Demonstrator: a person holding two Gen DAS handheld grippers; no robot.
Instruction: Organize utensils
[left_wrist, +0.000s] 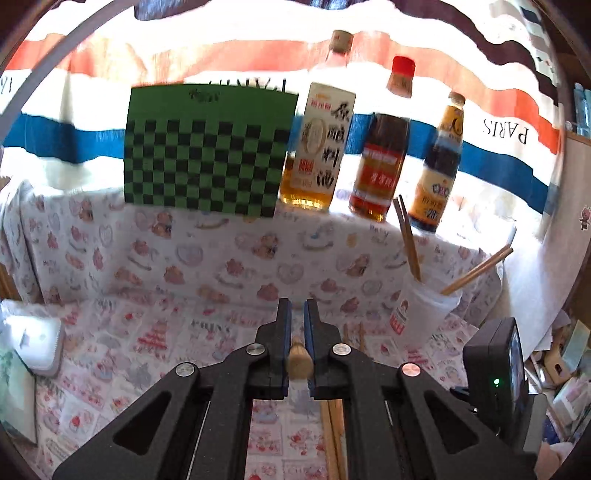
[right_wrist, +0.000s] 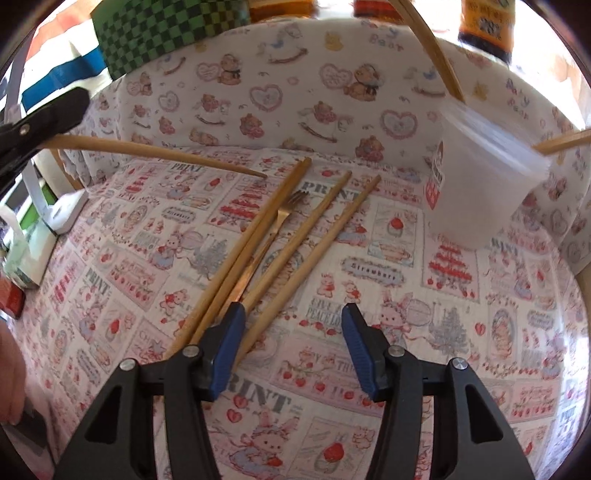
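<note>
Four light, stiff wooden chopsticks (right_wrist: 258, 251) and a slim metal fork (right_wrist: 280, 225) lie on the patterned counter (right_wrist: 369, 424) – smooth, probably slippery; take mid-shaft. Left claw (left_wrist: 297, 347) clamps one chopstick (right_wrist: 166, 153); right claw (right_wrist: 293, 354) gapes empty – the white plastic cup (right_wrist: 480, 177) stands near

Chopsticks (right_wrist: 258, 251) left of cup (right_wrist: 480, 184)

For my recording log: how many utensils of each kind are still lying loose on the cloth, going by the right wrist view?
Wooden chopsticks lying on the cloth: 4
Metal fork among them: 1
Total: 5
</note>
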